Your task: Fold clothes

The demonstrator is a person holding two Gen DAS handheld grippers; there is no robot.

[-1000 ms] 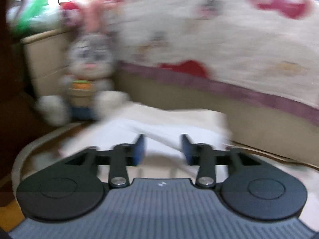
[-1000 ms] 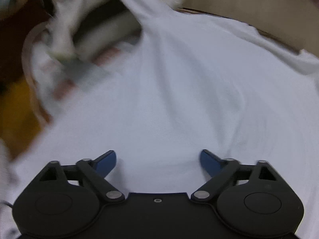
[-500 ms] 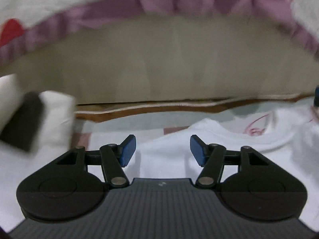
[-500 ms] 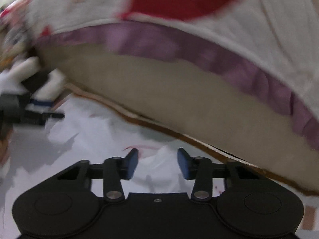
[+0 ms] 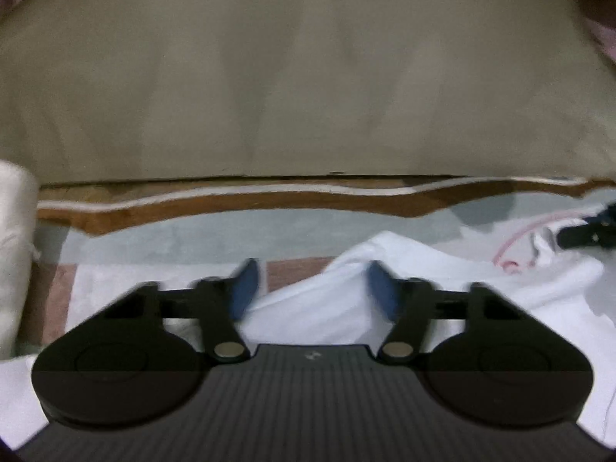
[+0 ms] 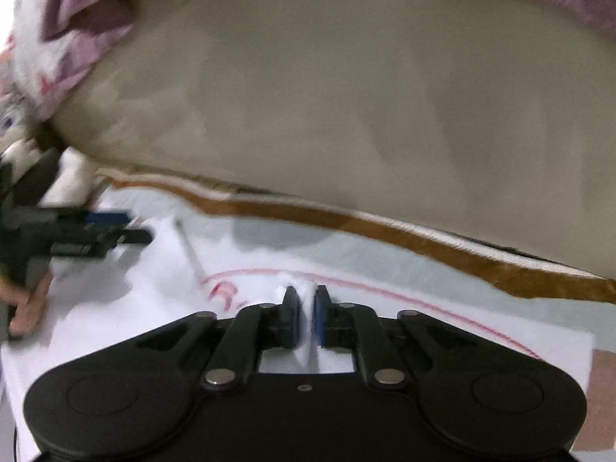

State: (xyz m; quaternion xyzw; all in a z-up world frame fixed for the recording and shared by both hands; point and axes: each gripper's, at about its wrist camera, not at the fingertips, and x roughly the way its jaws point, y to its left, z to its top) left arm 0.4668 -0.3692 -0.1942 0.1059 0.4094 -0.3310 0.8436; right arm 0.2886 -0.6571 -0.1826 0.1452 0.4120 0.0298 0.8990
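- Right gripper points level and low over the mat — pads clamped on a white T-shirt fold.
- Left gripper, jaws spread, straddles a shirt ridge — gripping nothing.

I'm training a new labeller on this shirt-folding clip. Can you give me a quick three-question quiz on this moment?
1. True or false: the right gripper is shut on the white shirt.
2. The left gripper is: A open, B shut on fabric, C out of view.
3. What colour is the curved line printed on the shirt?

Key: 1 true, a pinch of cloth sits between its pads. 2 A, a raised fold lies between the spread fingers. 3 red.
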